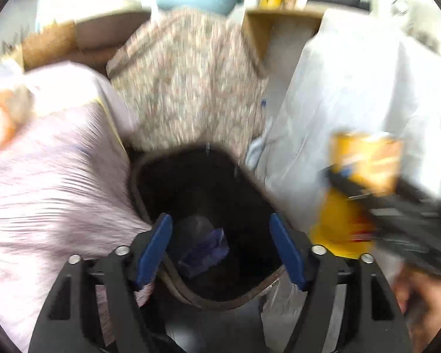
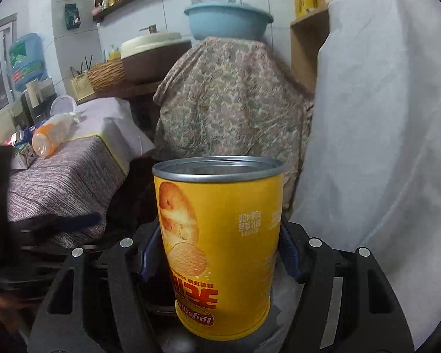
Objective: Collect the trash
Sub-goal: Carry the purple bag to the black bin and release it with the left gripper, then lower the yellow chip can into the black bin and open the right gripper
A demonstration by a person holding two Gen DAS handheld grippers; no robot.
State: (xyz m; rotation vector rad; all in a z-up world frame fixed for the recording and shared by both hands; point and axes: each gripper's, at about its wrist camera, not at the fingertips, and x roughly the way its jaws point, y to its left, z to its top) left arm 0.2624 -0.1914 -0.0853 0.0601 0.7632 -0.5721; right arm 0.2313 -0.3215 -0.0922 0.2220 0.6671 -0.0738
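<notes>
My left gripper (image 1: pixel 223 250) hangs open over a dark trash bin (image 1: pixel 208 301) lined in black. A crumpled purple wrapper (image 1: pixel 204 250) shows down inside the bin, between the blue fingers (image 1: pixel 157 247) but clear of both pads. My right gripper (image 2: pixel 217 253) is shut on a yellow chip can (image 2: pixel 220 250), which is turned upside down with its open metal-rimmed end up. In the left wrist view that can (image 1: pixel 338 229) appears blurred just right of the bin.
A floral cloth (image 2: pixel 232 100) drapes a tall object behind the bin, with a blue basin (image 2: pixel 227 20) on top. Left stands a striped-cloth table (image 2: pixel 61 179) bearing an orange bottle (image 2: pixel 48 135) and a small carton (image 2: pixel 23 154). A white cloth (image 2: pixel 382 117) hangs at the right.
</notes>
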